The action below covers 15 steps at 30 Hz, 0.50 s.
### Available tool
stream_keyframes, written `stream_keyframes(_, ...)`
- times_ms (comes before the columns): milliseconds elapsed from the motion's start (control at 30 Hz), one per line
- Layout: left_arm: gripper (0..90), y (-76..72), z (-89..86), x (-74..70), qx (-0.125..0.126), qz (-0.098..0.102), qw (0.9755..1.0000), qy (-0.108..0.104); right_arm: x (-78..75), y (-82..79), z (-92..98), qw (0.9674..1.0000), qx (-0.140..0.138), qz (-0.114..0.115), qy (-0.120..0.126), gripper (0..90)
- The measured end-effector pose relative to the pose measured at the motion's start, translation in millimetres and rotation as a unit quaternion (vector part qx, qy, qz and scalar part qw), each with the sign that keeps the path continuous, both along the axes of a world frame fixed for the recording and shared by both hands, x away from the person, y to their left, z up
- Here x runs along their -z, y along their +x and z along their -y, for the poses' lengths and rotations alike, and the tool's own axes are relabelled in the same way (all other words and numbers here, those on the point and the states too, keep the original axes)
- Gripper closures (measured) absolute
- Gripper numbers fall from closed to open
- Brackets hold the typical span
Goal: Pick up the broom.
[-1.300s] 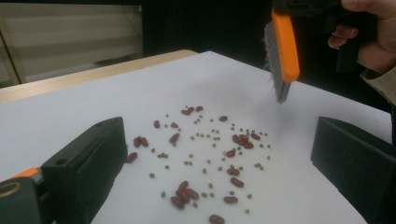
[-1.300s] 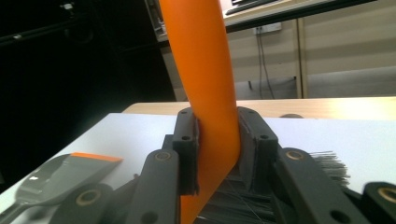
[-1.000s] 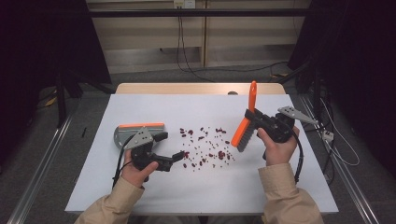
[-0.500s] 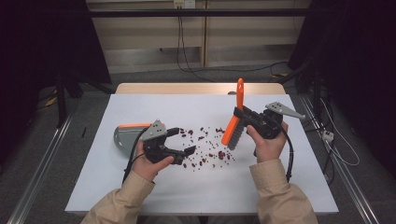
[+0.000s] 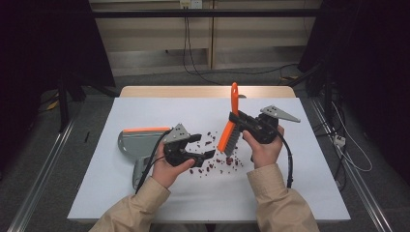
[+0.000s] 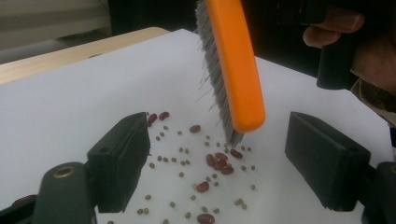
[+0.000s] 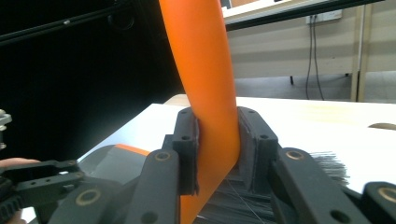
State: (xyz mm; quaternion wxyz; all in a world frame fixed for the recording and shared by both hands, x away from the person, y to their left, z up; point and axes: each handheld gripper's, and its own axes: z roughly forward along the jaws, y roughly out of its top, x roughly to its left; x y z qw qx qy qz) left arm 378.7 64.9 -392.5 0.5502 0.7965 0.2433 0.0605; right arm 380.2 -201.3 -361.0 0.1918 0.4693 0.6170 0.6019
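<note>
Both hands have been drawn inward toward the beans since the earlier frames. Brush (image 5: 230, 129) has been carried from 2 o'clock of the scatter to just over its upper edge. Right gripper (image 5: 240, 118) is seen clamped on the orange handle, both pads pressed to it; bristle tips are seen at the beans (image 5: 218, 162), contact not certain. Left gripper (image 5: 204, 146) is noted at 9 o'clock of the scatter, its jaws just lately closing, nothing between them, pads apart with beans on the sheet seen through the gap. Dustpan (image 5: 135, 144) lies at 9 o'clock of the left hand (image 5: 169, 166), flat on the white table (image 5: 290, 193), untouched.
</note>
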Motion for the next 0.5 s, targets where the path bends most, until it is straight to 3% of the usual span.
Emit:
stream_keyframes(267, 42.5, 1.5, 8.6, 5.2, 0.005, -0.007, 0.9999, 0.01, 0.8, 1.4, -13.6, 1.0, -0.008, 0.004, 0.001, 71.0)
stream_keyframes(500, 53.7, 2.5, 10.9, 5.8, -0.013, -0.009, 0.9997, 0.016, 1.0, 2.1, -25.9, 0.9998, -0.017, 0.007, -0.008, 71.0)
